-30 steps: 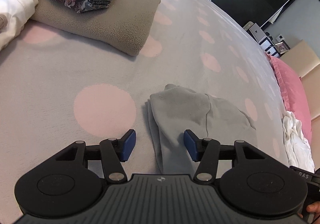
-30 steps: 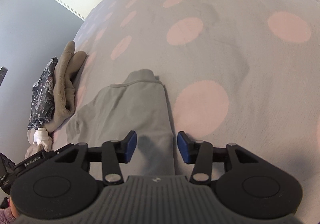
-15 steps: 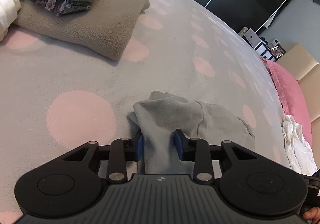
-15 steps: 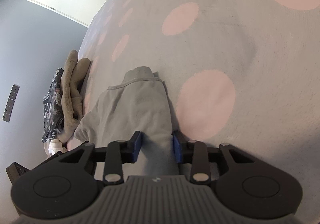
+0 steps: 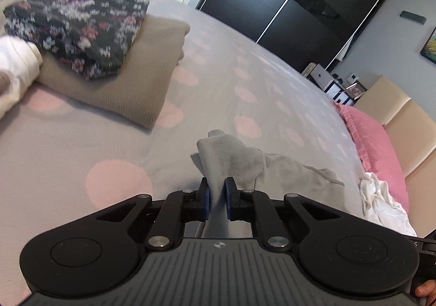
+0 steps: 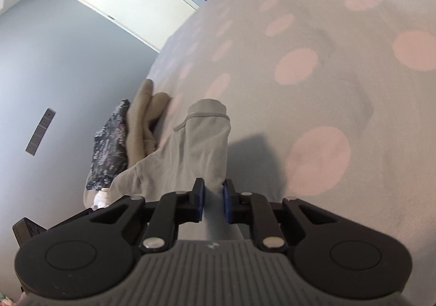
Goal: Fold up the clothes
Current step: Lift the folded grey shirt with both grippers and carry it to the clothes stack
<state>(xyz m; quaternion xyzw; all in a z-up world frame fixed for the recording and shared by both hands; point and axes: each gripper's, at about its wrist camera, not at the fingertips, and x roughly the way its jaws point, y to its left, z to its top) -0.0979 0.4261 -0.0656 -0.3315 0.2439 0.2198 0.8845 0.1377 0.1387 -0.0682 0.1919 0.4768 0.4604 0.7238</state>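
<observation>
Left gripper [image 5: 217, 199] pinching a bunched edge of the grey garment [image 5: 234, 161], blue pads pressed tight on the cloth. Right gripper [image 6: 213, 201] clamped on another part of the same grey garment [image 6: 196, 147], pads squeezing a narrow gather near a hemmed opening. Both grips lifting the fabric a bit off the polka-dot bedspread [image 5: 114, 183], rest of it trailing down onto the bed toward the right side, short of the pink pillow [image 5: 373, 139].

Looks like a mid-fold carry: two held points, cloth hanging between. Can't tell which fold of the sequence, since the garment is too bunched to read its shape.

Tips for doing this bit well, judging from the grips:
- Keep both grippers level and pull gently apart so the held edge goes straight, no sag in the middle.
- Bring the edge over in one smooth arc, low over the bed, so the loose part stays flat instead of dragging.
- Line up edge on edge before letting go.
- Thin jersey-type cloth, probably slippy, so no jerking.

Further out: folded beige fleece [image 5: 128, 82] with a dark floral piece [image 5: 79, 25] on top near the far left corner of the bed, something white [image 5: 16, 66] beside them. Crumpled white cloth [image 5: 381, 202] at the right edge.
</observation>
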